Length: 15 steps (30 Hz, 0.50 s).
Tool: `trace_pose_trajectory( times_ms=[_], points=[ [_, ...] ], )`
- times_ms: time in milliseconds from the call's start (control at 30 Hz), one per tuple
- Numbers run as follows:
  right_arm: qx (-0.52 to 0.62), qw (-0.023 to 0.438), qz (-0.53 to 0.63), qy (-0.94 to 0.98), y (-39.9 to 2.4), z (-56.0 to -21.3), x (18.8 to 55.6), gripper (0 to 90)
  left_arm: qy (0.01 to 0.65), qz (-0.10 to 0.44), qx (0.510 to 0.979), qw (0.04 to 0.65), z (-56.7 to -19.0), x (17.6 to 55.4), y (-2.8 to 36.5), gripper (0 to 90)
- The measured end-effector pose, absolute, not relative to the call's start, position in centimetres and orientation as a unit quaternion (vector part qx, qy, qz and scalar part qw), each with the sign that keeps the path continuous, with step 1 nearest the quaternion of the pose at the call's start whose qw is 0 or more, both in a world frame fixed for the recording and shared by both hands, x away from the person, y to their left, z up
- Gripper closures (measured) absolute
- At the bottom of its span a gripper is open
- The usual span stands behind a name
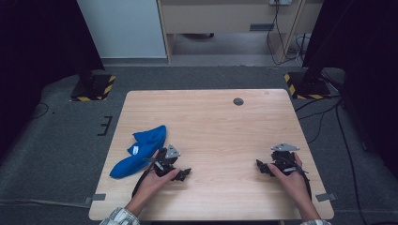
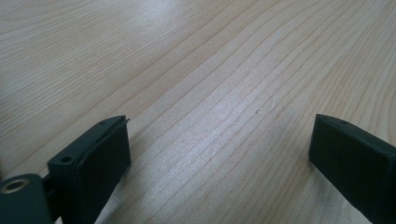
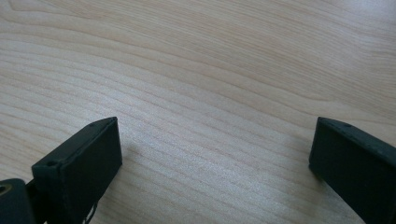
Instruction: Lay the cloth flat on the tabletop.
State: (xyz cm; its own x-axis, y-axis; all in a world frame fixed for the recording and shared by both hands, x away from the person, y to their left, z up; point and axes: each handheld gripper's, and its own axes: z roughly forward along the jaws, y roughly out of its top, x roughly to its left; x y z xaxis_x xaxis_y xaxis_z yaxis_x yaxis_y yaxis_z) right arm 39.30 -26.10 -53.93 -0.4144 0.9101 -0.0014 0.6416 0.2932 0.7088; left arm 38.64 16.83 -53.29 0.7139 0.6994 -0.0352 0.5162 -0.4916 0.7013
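Blue cloth (image 1: pixel 139 151) lies on table (image 1: pixel 216 117), just left of left gripper (image 1: pixel 180 172), probably touching; long axis diagonal, near-left to far-right. Left gripper nearer; right gripper (image 1: pixel 264 168) well apart. Both jaws wide, empty

On the bench (image 1: pixel 211 117) the left tongs (image 1: pixel 184 173) rest near the front edge, left of centre, and the right tongs (image 1: pixel 261 167) rest near the same edge, well apart to the right, the two facing each other across bare bench. A cloth (image 1: pixel 138 150) lies just beside the left tongs, on their outer side and reaching a little farther back, toward the bench's left edge. A small round grommet (image 1: pixel 238 101) sits in the bench far behind both tongs, nearer the right tongs' side. Between each pair of jaws lies bench alone.
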Motion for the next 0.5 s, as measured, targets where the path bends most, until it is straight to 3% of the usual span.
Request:
trace_pose_trajectory(
  times_ms=[500],
  points=[
    [0.5, 0.208, 0.322, 0.776, -26.1, -53.9, 39.3, 2.5, 0.366, 0.155, 0.828, 0.394, -50.6, 38.0, 18.8, 6.1]
  ],
)
